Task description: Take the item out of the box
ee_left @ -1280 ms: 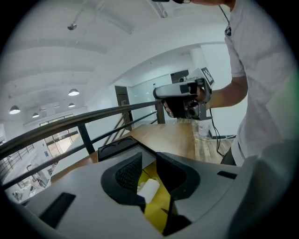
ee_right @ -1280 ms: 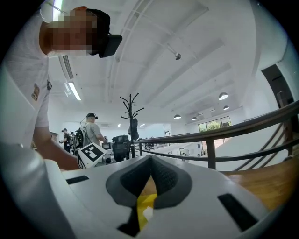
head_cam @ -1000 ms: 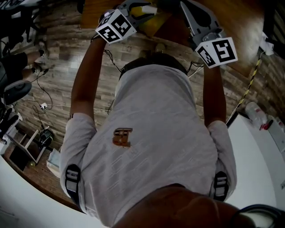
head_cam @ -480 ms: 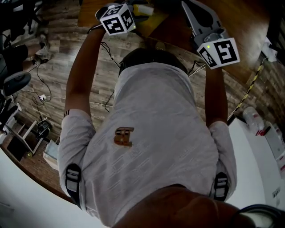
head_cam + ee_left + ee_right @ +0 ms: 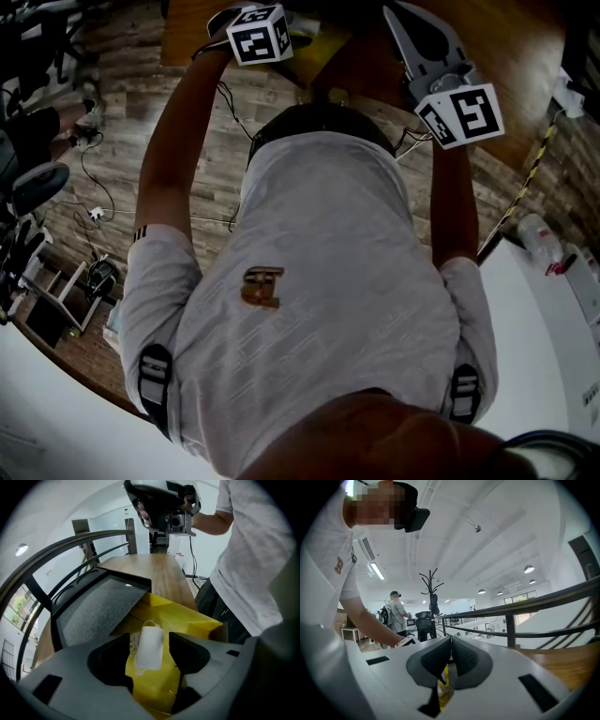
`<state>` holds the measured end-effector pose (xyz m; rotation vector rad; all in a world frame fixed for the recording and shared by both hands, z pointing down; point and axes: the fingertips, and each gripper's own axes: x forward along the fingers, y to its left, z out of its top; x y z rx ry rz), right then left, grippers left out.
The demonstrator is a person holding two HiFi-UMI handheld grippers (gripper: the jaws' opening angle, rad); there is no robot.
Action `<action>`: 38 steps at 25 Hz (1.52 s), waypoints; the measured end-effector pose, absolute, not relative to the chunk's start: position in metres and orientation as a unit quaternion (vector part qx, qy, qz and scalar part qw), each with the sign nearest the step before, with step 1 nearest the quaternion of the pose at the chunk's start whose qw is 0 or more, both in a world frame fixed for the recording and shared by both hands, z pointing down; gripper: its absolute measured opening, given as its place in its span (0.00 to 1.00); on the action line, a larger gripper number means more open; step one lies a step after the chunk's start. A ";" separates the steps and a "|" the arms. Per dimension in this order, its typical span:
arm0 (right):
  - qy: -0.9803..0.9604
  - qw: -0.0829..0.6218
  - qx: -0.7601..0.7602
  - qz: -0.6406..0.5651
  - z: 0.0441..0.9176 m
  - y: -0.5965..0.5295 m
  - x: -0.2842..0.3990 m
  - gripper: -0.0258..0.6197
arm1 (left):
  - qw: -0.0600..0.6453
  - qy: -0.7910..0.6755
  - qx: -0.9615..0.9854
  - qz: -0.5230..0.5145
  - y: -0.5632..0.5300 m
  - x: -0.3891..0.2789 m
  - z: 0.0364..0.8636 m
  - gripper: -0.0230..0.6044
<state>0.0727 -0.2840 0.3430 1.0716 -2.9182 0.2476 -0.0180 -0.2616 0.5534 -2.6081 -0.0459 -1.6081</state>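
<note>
Extraction: found white item [image 5: 150,649] lying in open yellow box [image 5: 190,620] between parted jaws of left gripper [image 5: 149,640], ungripped; saw right gripper [image 5: 451,645] farther off, jaws pressed together; grasp and lift-out judged pending.

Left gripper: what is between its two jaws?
A small white item, above the yellow box. The jaws of the left gripper stand apart on either side of it, seemingly not touching it. The left gripper view shows this.
</note>
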 end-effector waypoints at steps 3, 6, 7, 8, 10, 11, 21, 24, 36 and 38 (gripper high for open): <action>-0.933 0.012 0.350 0.080 0.346 -0.284 0.071 0.09 | 0.036 -0.028 -0.846 -0.532 -0.262 -0.019 0.563 0.46; -0.931 0.013 0.357 0.078 0.348 -0.285 0.076 0.09 | 0.035 -0.034 -0.844 -0.534 -0.263 -0.015 0.570 0.46; -0.930 0.013 0.359 0.078 0.348 -0.285 0.077 0.09 | 0.033 -0.036 -0.843 -0.536 -0.263 -0.013 0.571 0.46; -0.929 0.014 0.361 0.078 0.348 -0.284 0.079 0.09 | 0.031 -0.039 -0.842 -0.538 -0.263 -0.013 0.572 0.46; -0.927 0.014 0.366 0.079 0.349 -0.283 0.081 0.09 | 0.026 -0.044 -0.840 -0.541 -0.262 -0.012 0.575 0.46; -0.926 0.014 0.369 0.080 0.349 -0.283 0.082 0.09 | 0.023 -0.046 -0.839 -0.542 -0.262 -0.013 0.577 0.46; -0.918 0.012 0.387 0.086 0.352 -0.278 0.094 0.09 | 0.004 -0.053 -0.838 -0.544 -0.263 -0.013 0.582 0.46; -0.917 0.011 0.388 0.091 0.356 -0.278 0.099 0.09 | 0.002 -0.054 -0.838 -0.543 -0.264 -0.010 0.583 0.45; -0.919 0.017 0.382 0.097 0.366 -0.277 0.087 0.09 | 0.006 -0.051 -0.845 -0.533 -0.263 -0.013 0.584 0.37; -0.919 0.018 0.380 0.098 0.367 -0.278 0.086 0.09 | 0.007 -0.048 -0.847 -0.530 -0.263 -0.012 0.583 0.37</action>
